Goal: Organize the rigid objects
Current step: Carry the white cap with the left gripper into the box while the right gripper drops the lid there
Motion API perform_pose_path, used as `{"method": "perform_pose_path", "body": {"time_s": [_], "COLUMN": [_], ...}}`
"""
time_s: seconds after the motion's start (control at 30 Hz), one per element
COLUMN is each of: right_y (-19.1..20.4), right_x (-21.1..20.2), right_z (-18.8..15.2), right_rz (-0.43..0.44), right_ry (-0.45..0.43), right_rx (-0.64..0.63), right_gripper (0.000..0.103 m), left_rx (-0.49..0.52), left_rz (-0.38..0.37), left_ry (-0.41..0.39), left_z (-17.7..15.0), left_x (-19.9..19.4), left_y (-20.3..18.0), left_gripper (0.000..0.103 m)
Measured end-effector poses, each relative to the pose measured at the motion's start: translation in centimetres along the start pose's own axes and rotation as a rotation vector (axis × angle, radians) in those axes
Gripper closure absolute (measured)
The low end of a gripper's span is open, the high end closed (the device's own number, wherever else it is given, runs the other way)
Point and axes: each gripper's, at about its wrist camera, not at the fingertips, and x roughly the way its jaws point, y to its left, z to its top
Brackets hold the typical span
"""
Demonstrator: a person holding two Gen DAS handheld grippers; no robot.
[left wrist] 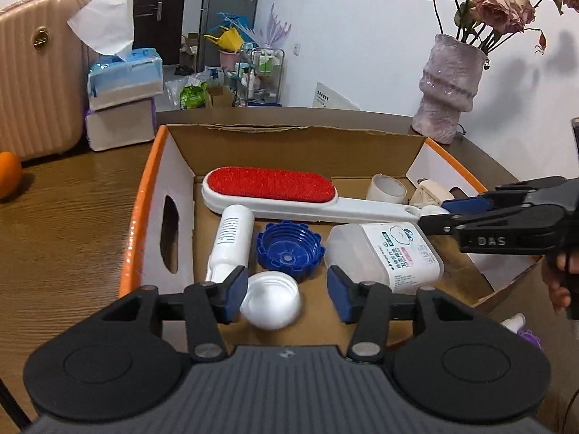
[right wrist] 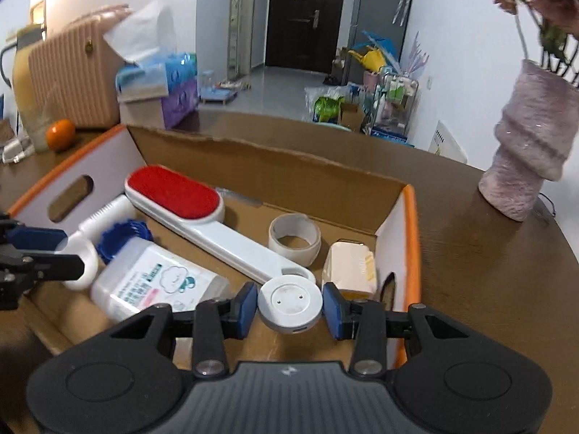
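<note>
An orange-rimmed cardboard box (left wrist: 144,195) holds a red lint brush (left wrist: 271,184), a white bottle (left wrist: 231,238), a blue ridged cap (left wrist: 289,249), a clear labelled container (left wrist: 383,253), a tape roll (right wrist: 295,238) and a cream block (right wrist: 351,267). My left gripper (left wrist: 287,298) hangs open over the box's near end. A white cap (left wrist: 271,302) lies between its pads, against the left one and clear of the right. Over the box's right end, my right gripper (right wrist: 289,309) is shut on a white round disc (right wrist: 289,300).
The box sits on a brown wooden table (right wrist: 488,289). A pink vase (left wrist: 448,97) with flowers stands at the back right. Stacked tissue boxes (left wrist: 123,101), a pink suitcase (left wrist: 36,83) and an orange (left wrist: 9,177) are at the left. A small bottle (left wrist: 514,322) lies outside the box.
</note>
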Motion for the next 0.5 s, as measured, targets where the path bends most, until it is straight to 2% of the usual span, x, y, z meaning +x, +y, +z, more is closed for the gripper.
{"method": "perform_pose_path", "body": {"time_s": [0.23, 0.5], "right_y": [0.1, -0.2], "right_x": [0.3, -4.7], "right_z": [0.3, 0.1], "right_rz": [0.012, 0.014], "right_ry": [-0.02, -0.1], "right_rx": [0.007, 0.007], "right_gripper": [0.06, 0.058], "left_rx": [0.009, 0.026], "left_rz": [0.006, 0.035], "left_ry": [-0.02, -0.089], "left_z": [0.3, 0.2], "left_x": [-0.8, -5.8], "left_y": [-0.5, -1.5], "left_gripper": [0.044, 0.034]}}
